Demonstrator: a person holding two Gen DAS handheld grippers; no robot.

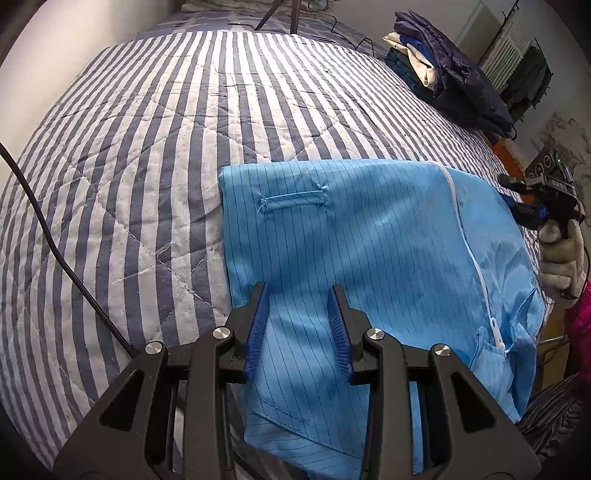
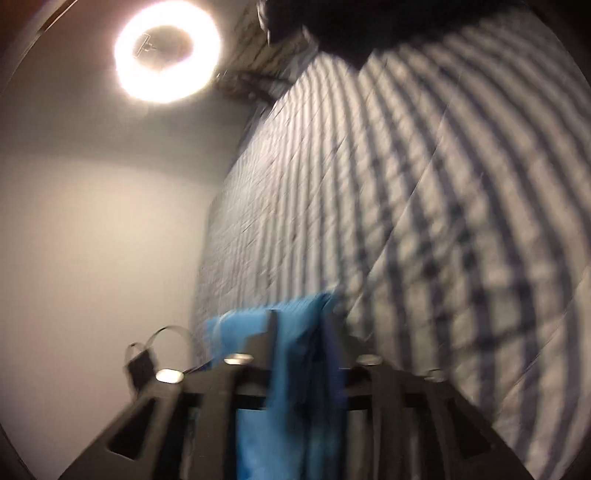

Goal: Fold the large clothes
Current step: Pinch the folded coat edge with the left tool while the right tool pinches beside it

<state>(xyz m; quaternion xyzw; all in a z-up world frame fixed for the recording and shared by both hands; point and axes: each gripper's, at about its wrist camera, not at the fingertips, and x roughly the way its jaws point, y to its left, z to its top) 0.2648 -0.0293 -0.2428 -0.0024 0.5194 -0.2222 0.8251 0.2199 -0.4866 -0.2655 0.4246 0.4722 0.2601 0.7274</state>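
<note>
A light blue pinstriped garment (image 1: pixel 369 240) with a white zipper (image 1: pixel 476 258) lies folded on the striped quilt (image 1: pixel 147 166), its near part hanging over the bed's edge. My left gripper (image 1: pixel 299 314) hovers over the garment's near left part, jaws apart, pads not pressing the cloth. At the garment's right edge a gloved hand (image 1: pixel 561 258) holds my right gripper (image 1: pixel 508 192). The right wrist view is blurred. There, bunched blue garment (image 2: pixel 295 387) fills the gap between the fingers of the right gripper (image 2: pixel 299 321), which is shut on it.
A pile of dark and cream clothes (image 1: pixel 443 62) sits at the bed's far right corner. A black cable (image 1: pixel 55 251) crosses the quilt on the left. Tripod legs (image 1: pixel 280 14) stand at the far end. A ring light (image 2: pixel 166 51) glows above a pale wall.
</note>
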